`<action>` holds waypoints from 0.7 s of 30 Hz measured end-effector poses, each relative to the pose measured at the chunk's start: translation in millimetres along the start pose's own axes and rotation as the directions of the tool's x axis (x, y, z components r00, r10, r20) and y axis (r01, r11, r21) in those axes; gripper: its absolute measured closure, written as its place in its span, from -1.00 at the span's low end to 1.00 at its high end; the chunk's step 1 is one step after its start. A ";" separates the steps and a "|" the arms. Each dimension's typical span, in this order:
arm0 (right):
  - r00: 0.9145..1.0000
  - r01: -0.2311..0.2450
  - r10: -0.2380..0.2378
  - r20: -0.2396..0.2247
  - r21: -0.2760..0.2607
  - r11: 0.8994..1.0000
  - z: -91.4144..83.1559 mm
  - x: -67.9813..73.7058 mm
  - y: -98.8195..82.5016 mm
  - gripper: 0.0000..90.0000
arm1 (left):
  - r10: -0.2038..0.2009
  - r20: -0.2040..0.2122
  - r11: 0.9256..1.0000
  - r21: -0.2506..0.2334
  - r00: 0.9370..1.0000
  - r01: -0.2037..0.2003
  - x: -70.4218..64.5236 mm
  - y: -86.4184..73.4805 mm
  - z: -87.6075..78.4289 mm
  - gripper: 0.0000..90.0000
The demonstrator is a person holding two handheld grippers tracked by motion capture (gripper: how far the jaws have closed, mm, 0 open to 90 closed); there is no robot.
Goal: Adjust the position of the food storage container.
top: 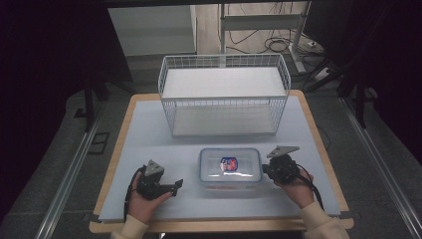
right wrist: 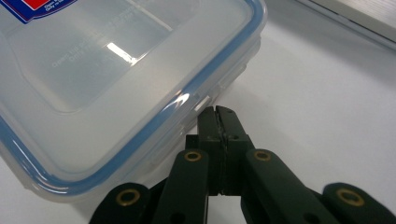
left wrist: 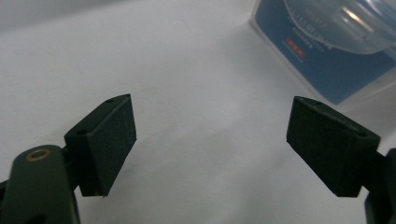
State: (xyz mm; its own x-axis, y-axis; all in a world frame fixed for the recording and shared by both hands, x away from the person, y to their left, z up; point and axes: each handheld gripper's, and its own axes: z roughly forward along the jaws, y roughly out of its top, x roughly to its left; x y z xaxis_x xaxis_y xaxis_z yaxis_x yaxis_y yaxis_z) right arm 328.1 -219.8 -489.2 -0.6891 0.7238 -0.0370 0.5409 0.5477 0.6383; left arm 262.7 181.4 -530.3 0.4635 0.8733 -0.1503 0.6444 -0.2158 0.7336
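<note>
- The clear plastic food box with a blue-rimmed snap-on lid [top: 230, 167] sits flat near the front of the pale counter [top: 149, 144], at about 6 o'clock from the white wire basket [top: 224, 94]; the basket stands at the far edge with nothing inside it.
- The lid is on, and I judge the side flaps as not yet released, though I cannot see every flap.
- My right tongs [right wrist: 218, 114] are pressed shut on nothing, their tip right at the flap on the box's 3 o'clock side, touching or nearly so.
- My left tongs [left wrist: 210, 140] stand wide open, holding nothing, resting at 9 o'clock of the box and apart from it.
- As I judge it, the work is at its start: either unlatching the lid or lifting the box towards the basket is left to do.
</note>
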 end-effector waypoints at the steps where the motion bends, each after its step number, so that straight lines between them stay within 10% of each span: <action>1: 1.000 0.002 -0.002 0.001 -0.003 1.000 1.1 1.5 0.9 0.99 | 0.001 -0.001 1.000 -0.001 1.000 -0.001 0.6 0.0 -0.1 -0.65; 12: 1.000 0.009 -0.009 -0.022 -0.021 1.000 10.1 9.3 8.3 0.99 | -0.014 -0.002 1.000 0.001 1.000 0.014 5.5 -1.5 -0.1 -0.65; 21: 0.998 -0.064 0.062 -0.021 -0.095 0.993 -8.9 -12.7 1.5 0.99 | -0.043 0.002 0.999 -0.024 0.999 0.043 10.8 -0.6 -4.6 -0.64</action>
State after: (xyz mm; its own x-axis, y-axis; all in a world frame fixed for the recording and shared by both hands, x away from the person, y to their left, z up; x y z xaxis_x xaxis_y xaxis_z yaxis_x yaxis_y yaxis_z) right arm 333.4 -231.9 -481.0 -0.6640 0.7474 0.0191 0.5359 0.4579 0.7094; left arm 264.5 192.9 -529.3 0.4362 0.8811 -0.1827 0.6492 -0.1676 0.7419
